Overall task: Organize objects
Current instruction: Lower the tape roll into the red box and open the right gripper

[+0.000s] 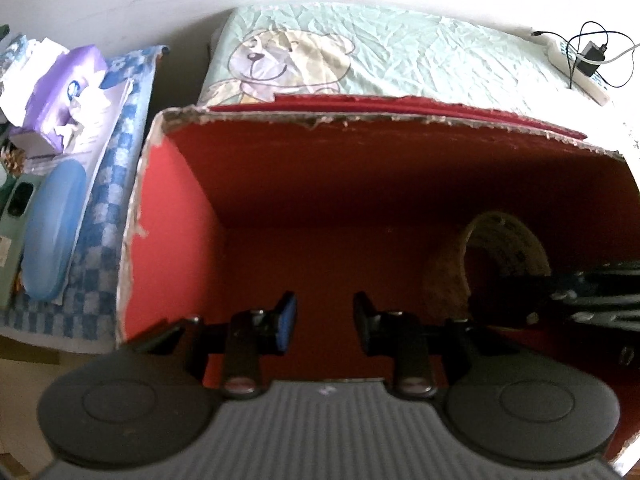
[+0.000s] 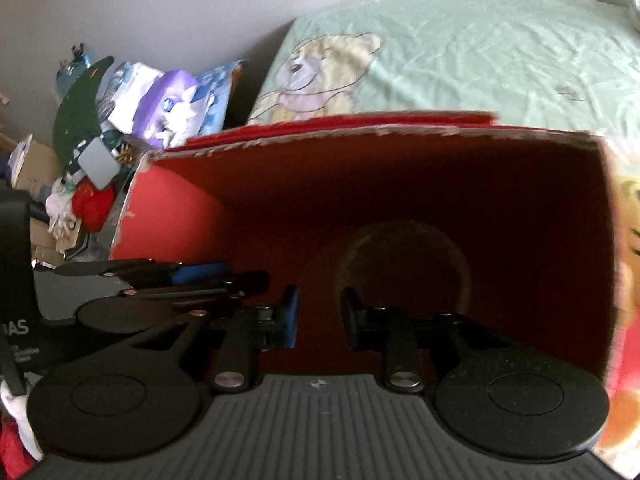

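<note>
An open red cardboard box (image 1: 168, 208) with torn edges lies on a bed; it also shows in the right wrist view (image 2: 160, 200). A roll of brown tape (image 1: 472, 264) stands on edge inside the box at the right; in the right wrist view the tape roll (image 2: 400, 264) is dim, just beyond the fingers. My left gripper (image 1: 324, 320) is open and empty inside the box, left of the roll. My right gripper (image 2: 318, 316) is open and empty, just short of the roll. The other gripper's fingers (image 2: 200, 270) show at the left of the right wrist view.
A mint pillow with a bear print (image 1: 340, 56) lies behind the box. A blue glasses case (image 1: 52, 232) and a purple tissue box (image 1: 68, 92) sit on a blue checked cloth (image 1: 112, 184) at the left. A charger with cable (image 1: 592, 56) lies at the far right.
</note>
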A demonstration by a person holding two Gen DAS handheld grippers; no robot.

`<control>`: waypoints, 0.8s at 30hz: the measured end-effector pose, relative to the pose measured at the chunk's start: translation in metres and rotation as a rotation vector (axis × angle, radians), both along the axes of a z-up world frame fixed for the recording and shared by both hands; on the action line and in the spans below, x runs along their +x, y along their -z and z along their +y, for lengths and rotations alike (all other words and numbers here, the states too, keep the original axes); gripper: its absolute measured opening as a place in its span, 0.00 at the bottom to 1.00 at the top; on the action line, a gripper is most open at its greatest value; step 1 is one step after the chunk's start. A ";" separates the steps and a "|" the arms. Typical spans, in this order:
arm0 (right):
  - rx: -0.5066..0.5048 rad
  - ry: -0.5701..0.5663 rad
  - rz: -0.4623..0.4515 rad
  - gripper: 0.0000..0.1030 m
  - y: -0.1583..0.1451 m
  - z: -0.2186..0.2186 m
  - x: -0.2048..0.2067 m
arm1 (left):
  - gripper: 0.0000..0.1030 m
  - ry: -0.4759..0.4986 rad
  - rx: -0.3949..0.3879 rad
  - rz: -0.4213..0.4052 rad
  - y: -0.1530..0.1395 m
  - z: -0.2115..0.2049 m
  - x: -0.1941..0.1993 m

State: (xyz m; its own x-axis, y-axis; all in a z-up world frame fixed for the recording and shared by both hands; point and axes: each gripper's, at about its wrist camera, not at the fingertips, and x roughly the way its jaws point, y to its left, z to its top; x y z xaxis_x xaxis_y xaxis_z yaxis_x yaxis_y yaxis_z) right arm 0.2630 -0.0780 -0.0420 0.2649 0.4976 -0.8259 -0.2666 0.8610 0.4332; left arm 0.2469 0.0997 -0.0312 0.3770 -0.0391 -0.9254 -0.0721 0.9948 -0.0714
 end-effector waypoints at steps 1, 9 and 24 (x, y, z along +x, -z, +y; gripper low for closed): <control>-0.011 0.003 -0.006 0.24 0.002 0.004 0.001 | 0.31 -0.002 0.004 0.001 0.000 0.000 0.000; -0.112 0.065 -0.016 0.28 0.012 -0.001 0.004 | 0.31 -0.001 0.034 0.005 0.002 -0.002 0.000; -0.219 0.220 -0.070 0.24 0.020 -0.030 0.000 | 0.31 0.003 0.069 0.012 0.003 -0.006 0.000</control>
State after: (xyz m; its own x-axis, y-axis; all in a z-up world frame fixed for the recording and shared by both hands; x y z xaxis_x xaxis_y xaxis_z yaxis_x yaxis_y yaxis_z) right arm 0.2630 -0.1080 -0.0624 0.4066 0.2343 -0.8831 -0.0862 0.9721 0.2182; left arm 0.2467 0.0940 -0.0345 0.3660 0.0235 -0.9303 -0.0694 0.9976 -0.0021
